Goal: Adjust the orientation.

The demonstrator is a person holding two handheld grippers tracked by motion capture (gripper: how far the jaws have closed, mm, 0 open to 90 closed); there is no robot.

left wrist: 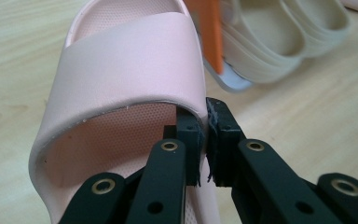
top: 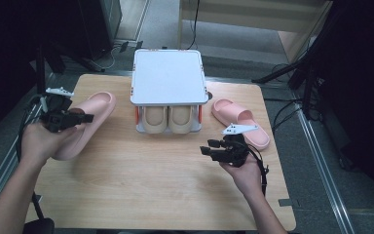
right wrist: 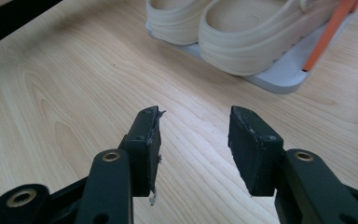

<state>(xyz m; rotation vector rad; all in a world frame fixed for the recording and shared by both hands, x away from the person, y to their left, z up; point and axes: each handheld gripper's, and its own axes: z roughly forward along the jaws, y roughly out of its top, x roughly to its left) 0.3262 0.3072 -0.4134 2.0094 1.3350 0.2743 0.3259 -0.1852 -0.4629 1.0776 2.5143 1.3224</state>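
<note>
High view is showing a wooden table (top: pixel 141 180) with a two-tier white rack (top: pixel 168 78) at the far middle; a beige pair (top: pixel 168 119) is sitting on its lower shelf, toes toward the person, and the top shelf is bare. Left gripper (top: pixel 73 117) is pinching a pink slipper (top: pixel 90 114) at the left of the table; left gripper view is showing the jaws nearly closed on the edge of the strap (left wrist: pixel 130 65), one jaw inside the strap and one outside, so the thin strap rim is serving as the handle. The slipper is pointing toe toward the rack, and its heel end appears raised off the table by the left hand (top: pixel 39 141), though contact with the wood is hard to judge. Probable reason for this hold: carrying it to the free top shelf. Second pink slipper (top: pixel 241 122) is lying flat at the right of the rack, just beyond the right gripper (top: pixel 209 147). Right gripper view is showing jaws standing wide apart with nothing between them, hovering over bare wood and facing the beige pair; likely waiting its turn for the second slipper. Orange posts (right wrist: pixel 328 30) are joining the rack's shelves. No brand, label or writing is legible on slippers, rack or grippers.
</note>
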